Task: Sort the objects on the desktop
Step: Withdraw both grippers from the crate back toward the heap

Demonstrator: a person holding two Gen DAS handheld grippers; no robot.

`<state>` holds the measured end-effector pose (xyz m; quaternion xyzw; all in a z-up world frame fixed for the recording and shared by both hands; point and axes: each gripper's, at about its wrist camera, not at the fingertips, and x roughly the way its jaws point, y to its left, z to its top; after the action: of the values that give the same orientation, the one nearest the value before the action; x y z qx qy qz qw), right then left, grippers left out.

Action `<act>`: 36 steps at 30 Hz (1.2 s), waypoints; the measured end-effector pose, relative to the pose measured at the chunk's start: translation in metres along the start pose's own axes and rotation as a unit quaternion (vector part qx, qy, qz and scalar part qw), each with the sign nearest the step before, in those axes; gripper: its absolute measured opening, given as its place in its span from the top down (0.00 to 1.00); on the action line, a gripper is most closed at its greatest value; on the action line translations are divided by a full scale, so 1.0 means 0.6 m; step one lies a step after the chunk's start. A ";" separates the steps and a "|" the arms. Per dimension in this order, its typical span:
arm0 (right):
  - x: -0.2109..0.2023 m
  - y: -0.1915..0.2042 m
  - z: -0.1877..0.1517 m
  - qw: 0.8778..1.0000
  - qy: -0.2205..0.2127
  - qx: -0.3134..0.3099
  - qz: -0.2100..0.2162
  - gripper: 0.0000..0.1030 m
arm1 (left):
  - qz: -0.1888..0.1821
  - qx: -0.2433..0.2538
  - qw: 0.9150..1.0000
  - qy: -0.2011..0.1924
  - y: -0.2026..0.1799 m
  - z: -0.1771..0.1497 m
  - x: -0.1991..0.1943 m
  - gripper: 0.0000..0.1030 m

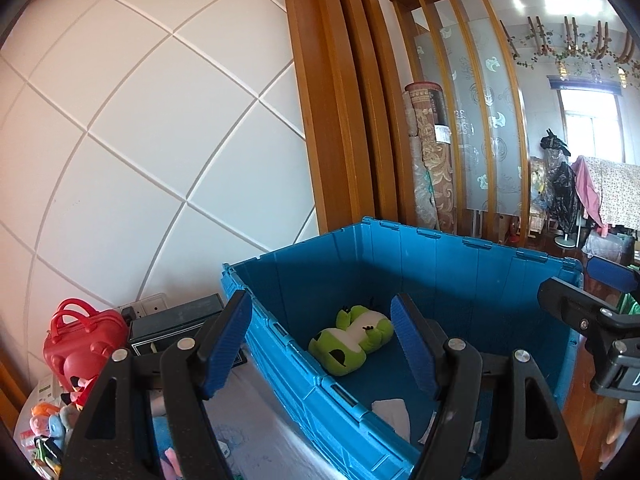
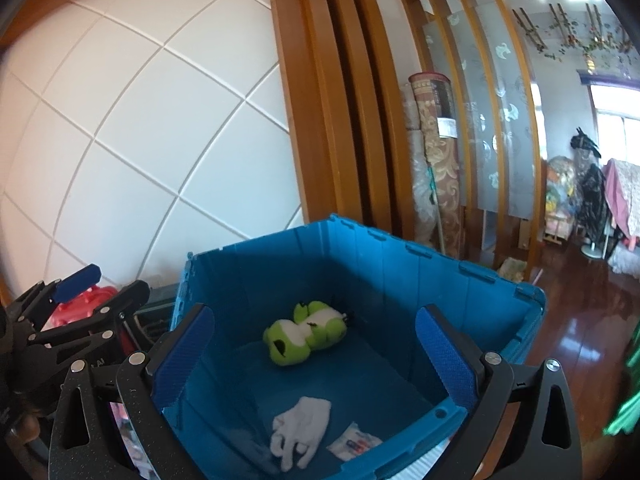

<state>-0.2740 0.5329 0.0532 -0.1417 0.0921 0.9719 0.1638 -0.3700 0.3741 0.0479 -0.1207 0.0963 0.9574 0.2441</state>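
Green plush toy (image 1: pixel 351 340) lying on its side on the floor of the blue crate (image 1: pixel 440 248), near the crate's far corner. White glove (image 2: pixel 298 426) and a small flat packet (image 2: pixel 352 440) lie on the same floor, closer to the near wall and apart from the toy. Left gripper (image 1: pixel 324 344) poised at the crate's left rim, its blue-padded fingers (image 1: pixel 226 344) spread wide with nothing between them. Right gripper (image 2: pixel 316 356) poised over the crate's near edge, its fingers (image 2: pixel 446 360) likewise spread wide and empty. Red toy handbag (image 1: pixel 86 340) and a dark box (image 1: pixel 176 324) stand on the desk left of the crate, against the white panelled wall (image 1: pixel 140 120).
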 end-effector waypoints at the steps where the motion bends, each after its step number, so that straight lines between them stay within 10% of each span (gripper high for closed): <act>1: -0.002 0.006 -0.002 1.000 -0.001 -0.003 0.003 0.00 | 0.004 -0.002 1.000 0.000 0.004 -0.002 -0.004 0.31; 24: -0.044 0.177 -0.046 0.992 -0.018 -0.060 0.111 0.00 | 0.114 -0.055 0.992 0.024 0.185 -0.135 -0.128 0.31; 36: -0.042 0.362 -0.165 0.968 0.065 -0.110 0.217 0.00 | 0.178 -0.069 0.978 0.087 0.361 -0.308 -0.245 0.30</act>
<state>-0.3014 0.3013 -0.0038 -0.1987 0.0239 0.9770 -0.0740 -0.3172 0.0769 -0.0598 -0.2011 0.0714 0.9756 0.0513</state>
